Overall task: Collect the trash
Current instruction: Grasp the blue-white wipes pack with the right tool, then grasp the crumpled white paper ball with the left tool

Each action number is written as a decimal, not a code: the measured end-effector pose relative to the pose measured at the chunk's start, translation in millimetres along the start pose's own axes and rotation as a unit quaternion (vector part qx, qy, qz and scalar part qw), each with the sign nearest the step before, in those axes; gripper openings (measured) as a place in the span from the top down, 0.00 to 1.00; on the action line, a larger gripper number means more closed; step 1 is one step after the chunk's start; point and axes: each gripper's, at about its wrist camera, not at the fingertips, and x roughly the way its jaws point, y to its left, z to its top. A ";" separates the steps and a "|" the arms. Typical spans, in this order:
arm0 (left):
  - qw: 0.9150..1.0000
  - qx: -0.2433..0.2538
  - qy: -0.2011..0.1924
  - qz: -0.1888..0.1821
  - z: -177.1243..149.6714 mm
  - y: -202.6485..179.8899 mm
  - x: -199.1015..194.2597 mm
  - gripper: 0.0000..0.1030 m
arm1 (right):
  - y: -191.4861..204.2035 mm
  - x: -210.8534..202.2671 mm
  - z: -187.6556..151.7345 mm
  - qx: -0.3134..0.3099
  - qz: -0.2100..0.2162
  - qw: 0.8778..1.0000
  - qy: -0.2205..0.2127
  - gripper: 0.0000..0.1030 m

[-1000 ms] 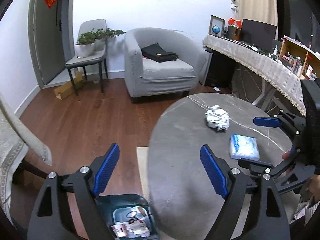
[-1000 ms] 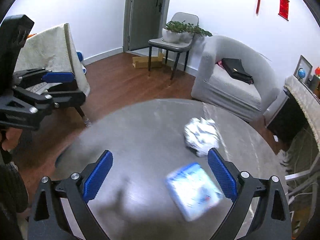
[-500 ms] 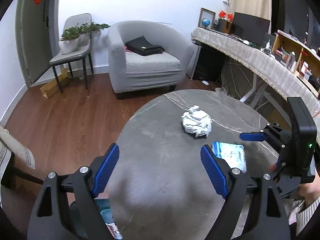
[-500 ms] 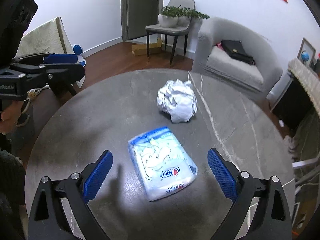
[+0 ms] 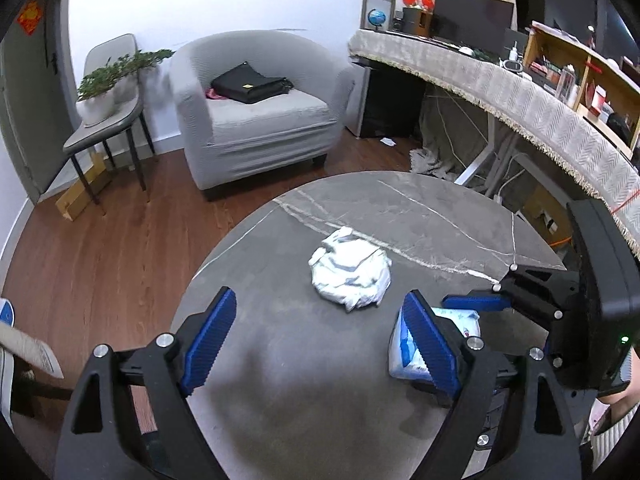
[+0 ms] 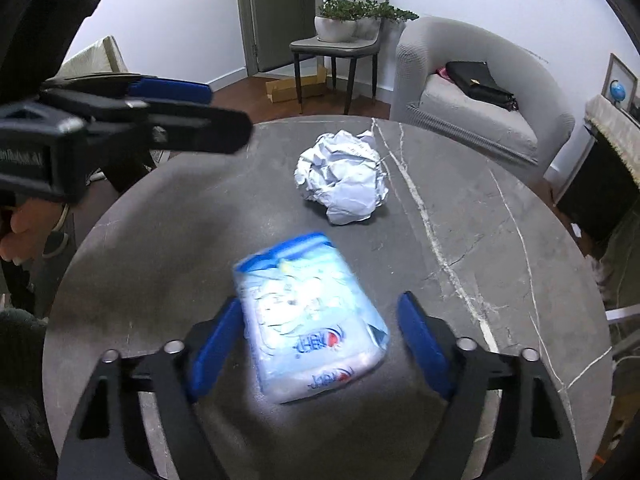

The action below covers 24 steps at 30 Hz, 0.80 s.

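Note:
On the round grey marble table (image 5: 432, 216) lie a crumpled white paper ball (image 5: 350, 272) and a blue-and-white tissue pack (image 6: 308, 320). My left gripper (image 5: 318, 322) hovers open above the tabletop, with the paper ball just beyond its fingertips and nothing between its pads. My right gripper (image 6: 320, 305) is low over the tissue pack, jaws closing with the pack between them; a gap still shows at the right pad. In the left wrist view the pack (image 5: 460, 320) is partly hidden behind my left gripper's right finger. The paper ball (image 6: 342, 176) sits a little past the pack.
A grey armchair (image 5: 256, 112) with a black bag stands beyond the table, next to a chair holding a potted plant (image 5: 104, 92). A long cloth-covered desk (image 5: 520, 92) runs along the right. A hand (image 6: 24, 228) holds the left gripper at the table's left edge.
My left gripper swung from above the floor bin to over the table, towards the paper ball. My right gripper sank onto the tissue pack and its jaws narrowed around it.

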 end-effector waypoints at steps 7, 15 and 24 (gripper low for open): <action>1.000 -0.003 0.008 -0.010 10.2 -5.7 19.4 0.14 | -10.8 -5.1 -2.1 0.020 -0.008 1.000 -0.005 0.44; 1.000 -0.003 0.008 -0.002 19.2 -11.0 39.0 0.14 | -40.9 -18.5 -4.7 0.063 -0.036 0.997 -0.013 0.45; 1.000 -0.001 0.022 0.010 26.8 -15.4 63.4 0.14 | -68.8 -32.6 -11.5 0.112 -0.067 0.991 -0.022 0.45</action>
